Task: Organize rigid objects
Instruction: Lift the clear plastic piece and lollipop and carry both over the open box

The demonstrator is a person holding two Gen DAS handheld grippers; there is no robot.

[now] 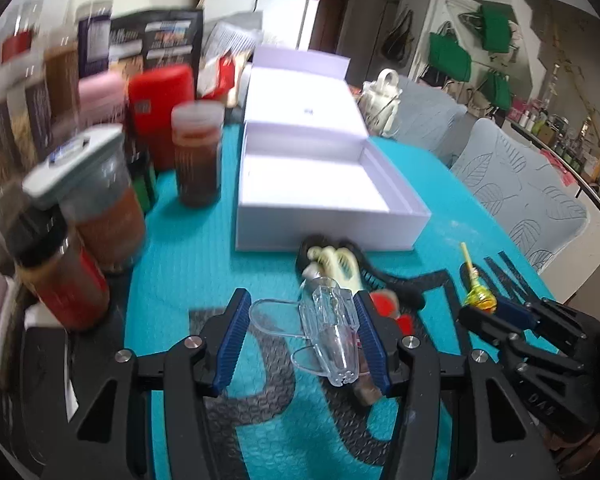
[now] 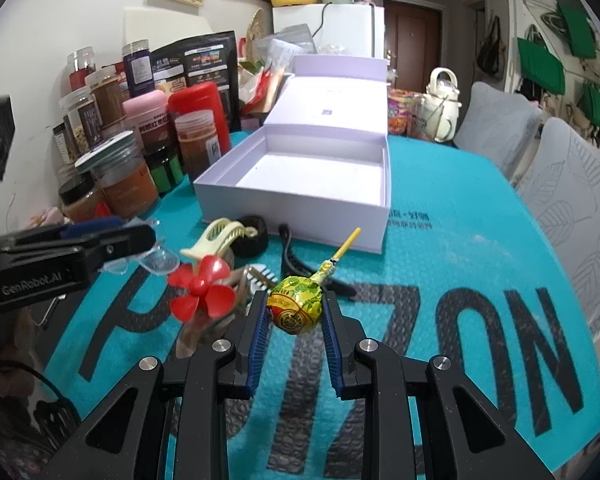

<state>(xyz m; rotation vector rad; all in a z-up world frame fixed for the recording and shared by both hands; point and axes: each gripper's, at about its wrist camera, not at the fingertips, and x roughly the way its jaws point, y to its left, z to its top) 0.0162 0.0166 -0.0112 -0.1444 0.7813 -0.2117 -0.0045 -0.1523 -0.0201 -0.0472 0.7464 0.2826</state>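
Two tongs grip: right tongs (image 2: pixel 295 312) lollipop (image 2: pixel 296 305), stick toward box (image 2: pixel 300 204); left tongs (image 1: pixel 300 338) clear plastic piece (image 1: pixel 332 336).

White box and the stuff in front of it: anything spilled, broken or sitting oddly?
Nothing spilled or visibly broken. The white box sits open and empty, lid folded back. The loose items lie jumbled just before it: a cream claw clip and a red propeller. The right gripper holds a lollipop.

Both wrist views look down, close, over the mat (sharing the white box (image 1: pixel 324 184)).
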